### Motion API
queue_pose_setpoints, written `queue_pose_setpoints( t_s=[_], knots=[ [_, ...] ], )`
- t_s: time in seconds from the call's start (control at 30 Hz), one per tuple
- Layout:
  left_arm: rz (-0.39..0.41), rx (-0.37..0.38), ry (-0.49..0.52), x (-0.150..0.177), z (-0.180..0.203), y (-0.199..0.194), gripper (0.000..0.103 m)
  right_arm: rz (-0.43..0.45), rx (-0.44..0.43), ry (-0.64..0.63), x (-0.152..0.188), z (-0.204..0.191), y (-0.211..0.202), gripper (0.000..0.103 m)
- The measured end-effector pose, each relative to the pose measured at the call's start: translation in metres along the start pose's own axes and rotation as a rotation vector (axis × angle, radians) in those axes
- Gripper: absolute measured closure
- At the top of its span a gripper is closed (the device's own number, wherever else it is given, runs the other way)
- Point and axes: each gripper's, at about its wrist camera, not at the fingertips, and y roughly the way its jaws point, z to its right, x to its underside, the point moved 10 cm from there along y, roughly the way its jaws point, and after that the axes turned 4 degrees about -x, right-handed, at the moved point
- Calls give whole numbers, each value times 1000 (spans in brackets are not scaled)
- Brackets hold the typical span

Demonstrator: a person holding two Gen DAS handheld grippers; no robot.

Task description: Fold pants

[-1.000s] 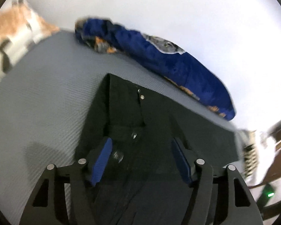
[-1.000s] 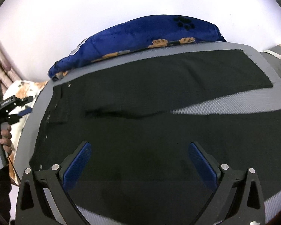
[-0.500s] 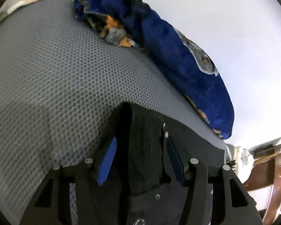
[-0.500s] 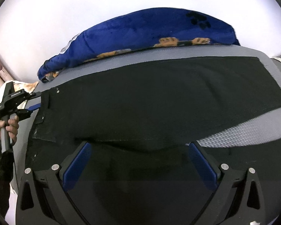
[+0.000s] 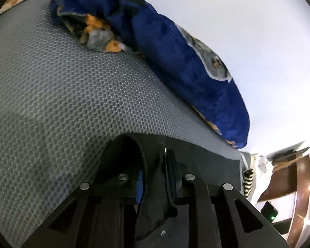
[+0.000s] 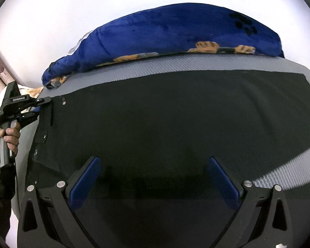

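Left gripper [image 5: 157, 177]: our fingers have just been closing, pinching the pants [image 6: 175, 124] waistband corner; a thin bite may slip.
Right gripper [image 6: 155, 183]: our fingers gape, pants beneath them on the bed [image 5: 62, 95]; lifting one-sided would skew the fold.

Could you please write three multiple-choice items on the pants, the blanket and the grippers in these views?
1. Where does the blue blanket lie?
A. along the mat's far edge
B. over the pants
C. under the right gripper
2. What colour are the pants?
A. grey
B. black
C. orange
3. How stands the left gripper?
A. wide open
B. out of view
C. closed on the waistband

Answers: 1 A, it lies beyond the grey mat; 2 B, dark cloth; 3 C, having just been closing, its pads pinch cloth, while the right gripper gapes.
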Motion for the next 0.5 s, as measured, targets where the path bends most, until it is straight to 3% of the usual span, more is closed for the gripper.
queue_pose_setpoints(
  t_s=[0.27,0.33,0.5],
  knots=[
    [3,-6,-46,-3,8,30,83,-16,-61,-157,-46,-13,19,0],
    [30,-18,8,0,18,25,94,-28,-84,-224,-60,-16,23,0],
    [125,132,147,15,64,-22,94,-69,-139,-422,-98,-17,38,0]
  ],
)
